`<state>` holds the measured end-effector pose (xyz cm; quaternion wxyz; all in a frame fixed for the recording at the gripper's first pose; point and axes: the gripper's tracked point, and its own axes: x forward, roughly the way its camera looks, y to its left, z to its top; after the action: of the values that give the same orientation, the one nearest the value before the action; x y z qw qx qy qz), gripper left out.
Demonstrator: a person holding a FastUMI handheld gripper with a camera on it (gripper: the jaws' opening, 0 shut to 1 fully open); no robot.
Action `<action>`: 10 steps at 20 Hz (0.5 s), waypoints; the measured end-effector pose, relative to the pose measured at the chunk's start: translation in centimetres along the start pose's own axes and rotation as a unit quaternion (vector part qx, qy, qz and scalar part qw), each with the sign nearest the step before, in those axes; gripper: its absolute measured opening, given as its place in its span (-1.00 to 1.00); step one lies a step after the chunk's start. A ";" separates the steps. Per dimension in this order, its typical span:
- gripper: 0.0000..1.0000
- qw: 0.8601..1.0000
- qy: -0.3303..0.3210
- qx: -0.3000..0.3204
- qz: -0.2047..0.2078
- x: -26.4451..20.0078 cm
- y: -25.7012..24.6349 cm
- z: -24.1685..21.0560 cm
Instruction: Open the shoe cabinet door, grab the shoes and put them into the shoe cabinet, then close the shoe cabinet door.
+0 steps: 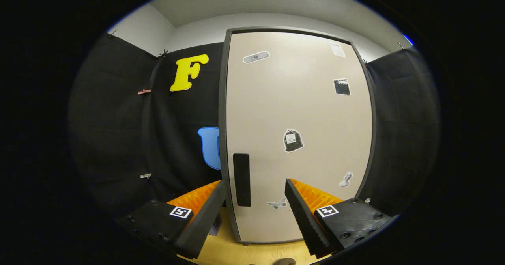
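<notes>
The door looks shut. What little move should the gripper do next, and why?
Probably ease forward to the dark handle. The cabinet door is shut, the gripper is open, and the handle sits between its fingers, just beyond them, not yet gripped.

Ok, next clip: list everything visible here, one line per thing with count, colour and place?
shoe cabinet door: one, beige with dark frame, shut, straight ahead beyond the fingers
handle: one, black, vertical, near the door's left edge, ahead between the fingers
stickers: several, mostly black, white and grey, scattered over the door
floor: light wood, below the door
clips: two seen, on the booth wall left of the door
tool: one, open, fingers either side of the handle, touching nothing
</notes>
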<state>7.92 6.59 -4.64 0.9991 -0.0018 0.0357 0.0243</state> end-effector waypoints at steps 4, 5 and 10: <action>0.96 1.000 0.003 0.005 -0.003 3.7 1.0 -1.1; 0.97 1.000 0.006 0.006 -0.006 4.7 1.0 -1.4; 0.96 0.999 0.018 0.023 -0.025 8.6 0.5 -3.0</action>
<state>16.28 7.47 -8.23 0.9983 0.0194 0.0544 -0.0013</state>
